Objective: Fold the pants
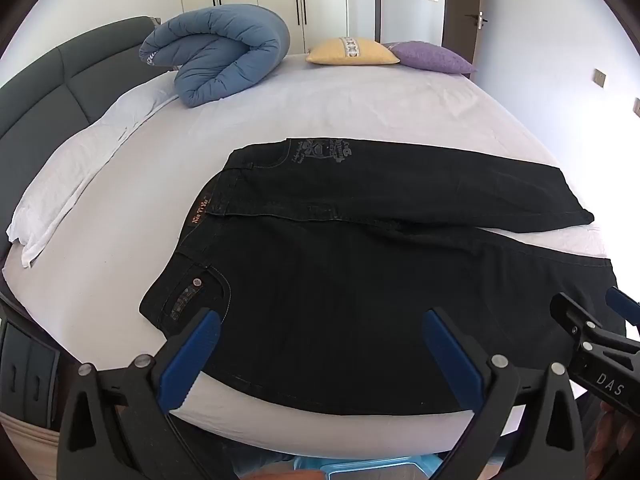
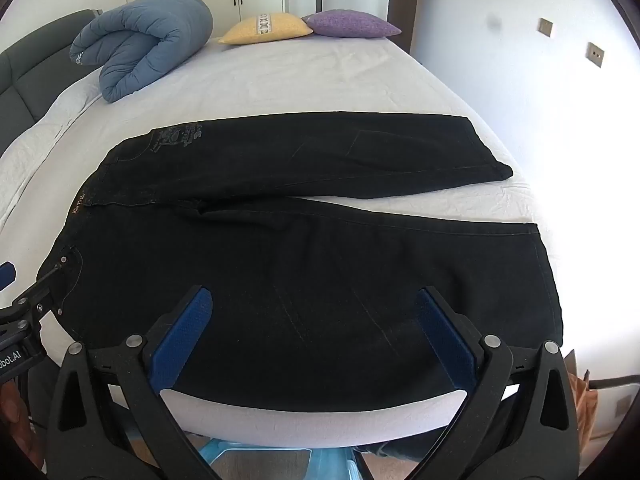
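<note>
Black denim pants spread flat on a white-sheeted bed, waistband to the left, two legs running right and parted in a narrow V. Left gripper with blue-padded black fingers wide apart, hovering above the near leg by the hip pocket, nothing clamped. Right gripper likewise wide apart above the near leg further toward the hem, nothing between the pads. Rolled blue quilted duvet at the far left by the dark grey padded headboard; yellow cushion and purple cushion touching at the far edge.
</note>
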Demonstrator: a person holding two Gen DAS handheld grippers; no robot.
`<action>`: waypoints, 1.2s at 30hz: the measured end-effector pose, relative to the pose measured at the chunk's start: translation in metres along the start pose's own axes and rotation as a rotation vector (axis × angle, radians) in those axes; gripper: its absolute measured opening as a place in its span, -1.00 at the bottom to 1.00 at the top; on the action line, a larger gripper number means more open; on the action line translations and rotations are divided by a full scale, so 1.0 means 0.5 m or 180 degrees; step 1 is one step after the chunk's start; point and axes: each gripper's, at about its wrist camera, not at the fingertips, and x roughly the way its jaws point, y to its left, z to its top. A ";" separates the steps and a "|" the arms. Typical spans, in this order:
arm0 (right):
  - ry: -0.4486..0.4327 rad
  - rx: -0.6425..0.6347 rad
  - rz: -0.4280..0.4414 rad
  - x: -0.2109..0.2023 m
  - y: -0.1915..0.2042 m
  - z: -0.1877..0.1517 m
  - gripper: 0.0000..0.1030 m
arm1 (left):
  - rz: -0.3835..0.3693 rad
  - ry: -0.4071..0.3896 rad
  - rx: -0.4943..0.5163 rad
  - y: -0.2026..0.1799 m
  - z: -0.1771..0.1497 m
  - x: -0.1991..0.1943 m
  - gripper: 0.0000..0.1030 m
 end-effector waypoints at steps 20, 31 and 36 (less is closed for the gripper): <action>0.0012 -0.0019 0.0034 0.005 0.019 -0.006 1.00 | -0.0009 0.0011 -0.0032 0.018 -0.008 0.003 1.00; 0.0025 -0.0027 0.0054 0.009 0.019 -0.012 1.00 | -0.0010 0.0017 -0.0044 0.019 -0.009 0.005 1.00; 0.0025 -0.0025 0.0054 0.009 0.020 -0.013 1.00 | -0.0008 0.0022 -0.0042 0.019 -0.010 0.007 1.00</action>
